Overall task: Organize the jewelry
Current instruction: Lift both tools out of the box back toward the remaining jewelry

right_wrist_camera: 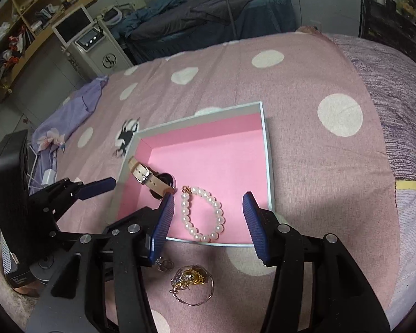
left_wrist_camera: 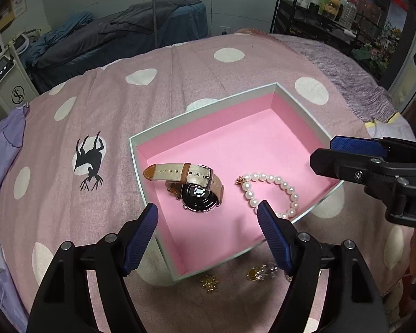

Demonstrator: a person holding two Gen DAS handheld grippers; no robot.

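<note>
A shallow box with a pink lining (left_wrist_camera: 263,138) (right_wrist_camera: 208,149) lies on the dotted pink bedspread. Inside it lie a beige-strap watch (left_wrist_camera: 197,186) (right_wrist_camera: 149,179) and a pearl bracelet (left_wrist_camera: 274,191) (right_wrist_camera: 205,213). My left gripper (left_wrist_camera: 208,216) is open and empty above the box's near left part. My right gripper (right_wrist_camera: 208,205) is open and empty over the bracelet; it also shows at the right of the left wrist view (left_wrist_camera: 346,155). Loose gold and silver jewelry (right_wrist_camera: 191,280) (left_wrist_camera: 260,273) and a gold flower piece (left_wrist_camera: 209,282) lie on the bedspread in front of the box.
A purple cloth (right_wrist_camera: 66,119) lies at the bed's left edge with a white charger (right_wrist_camera: 48,176). A grey-purple blanket (right_wrist_camera: 396,88) covers the right side. A white machine (right_wrist_camera: 94,47), a dark bed (left_wrist_camera: 119,36) and a black shelf rack (left_wrist_camera: 327,22) stand beyond.
</note>
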